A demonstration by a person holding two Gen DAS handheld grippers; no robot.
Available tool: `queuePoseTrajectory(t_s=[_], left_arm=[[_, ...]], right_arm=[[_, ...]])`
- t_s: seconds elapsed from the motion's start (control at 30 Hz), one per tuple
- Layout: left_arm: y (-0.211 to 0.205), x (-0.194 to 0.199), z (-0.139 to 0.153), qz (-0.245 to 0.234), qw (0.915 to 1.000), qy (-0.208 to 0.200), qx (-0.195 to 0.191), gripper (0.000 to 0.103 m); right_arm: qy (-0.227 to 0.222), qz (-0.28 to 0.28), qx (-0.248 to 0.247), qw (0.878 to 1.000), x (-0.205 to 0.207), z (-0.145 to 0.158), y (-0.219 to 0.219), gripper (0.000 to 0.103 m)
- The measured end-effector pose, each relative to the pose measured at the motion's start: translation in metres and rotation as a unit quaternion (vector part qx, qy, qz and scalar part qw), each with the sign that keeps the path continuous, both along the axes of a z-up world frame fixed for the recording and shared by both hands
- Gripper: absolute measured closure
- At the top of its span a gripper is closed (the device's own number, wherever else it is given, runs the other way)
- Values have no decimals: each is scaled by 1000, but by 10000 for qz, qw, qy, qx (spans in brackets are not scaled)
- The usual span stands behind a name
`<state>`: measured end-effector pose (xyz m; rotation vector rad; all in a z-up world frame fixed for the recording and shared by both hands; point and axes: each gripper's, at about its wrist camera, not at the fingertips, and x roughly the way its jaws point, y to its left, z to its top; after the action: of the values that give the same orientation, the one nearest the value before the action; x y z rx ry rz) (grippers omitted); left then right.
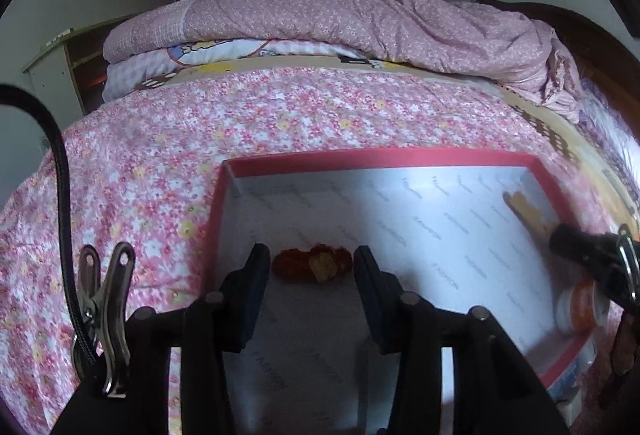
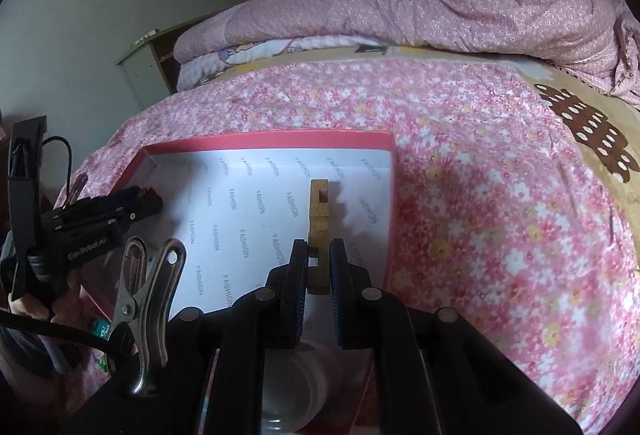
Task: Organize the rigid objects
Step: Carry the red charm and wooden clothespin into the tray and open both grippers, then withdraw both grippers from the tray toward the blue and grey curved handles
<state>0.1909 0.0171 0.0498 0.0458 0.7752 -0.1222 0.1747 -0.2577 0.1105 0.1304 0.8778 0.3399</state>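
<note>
My right gripper (image 2: 319,267), black with blue-padded fingers, is clamped on the near end of a notched, tan wooden block (image 2: 319,211) whose far end lies along the right side of a shallow red-rimmed cardboard box (image 2: 264,139) lined with white paper printed "FASHION". My left gripper (image 1: 312,275) stands with its fingers apart and nothing between them, over the left part of the same box (image 1: 384,157); just beyond its tips a small red-and-yellow object (image 1: 314,265) lies on the liner. The box rests on a pink floral bedspread (image 1: 256,115); a folded pink quilt (image 1: 340,19) lies farther back.
</note>
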Motion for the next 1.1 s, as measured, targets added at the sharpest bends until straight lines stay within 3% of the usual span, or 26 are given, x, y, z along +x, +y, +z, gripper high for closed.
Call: queuePoseTrajectory(t_s=[0.17, 0.4, 0.6, 1.1], left_arm=[[-12, -6, -1, -152, 9996, 87, 204, 35], [-18, -15, 3, -60, 9996, 195, 173, 34], [-15, -29, 18, 60, 9998, 158, 87, 34], [-17, -84, 40, -41, 10000, -3, 32, 34]], right_arm=[[10, -23, 17, 10000, 1, 0, -2, 91], [163, -31, 246, 9996, -2, 2, -12, 88], [-93, 62, 131, 9999, -15, 18, -8, 63], [-360, 141, 110, 9992, -62, 47, -7, 61]])
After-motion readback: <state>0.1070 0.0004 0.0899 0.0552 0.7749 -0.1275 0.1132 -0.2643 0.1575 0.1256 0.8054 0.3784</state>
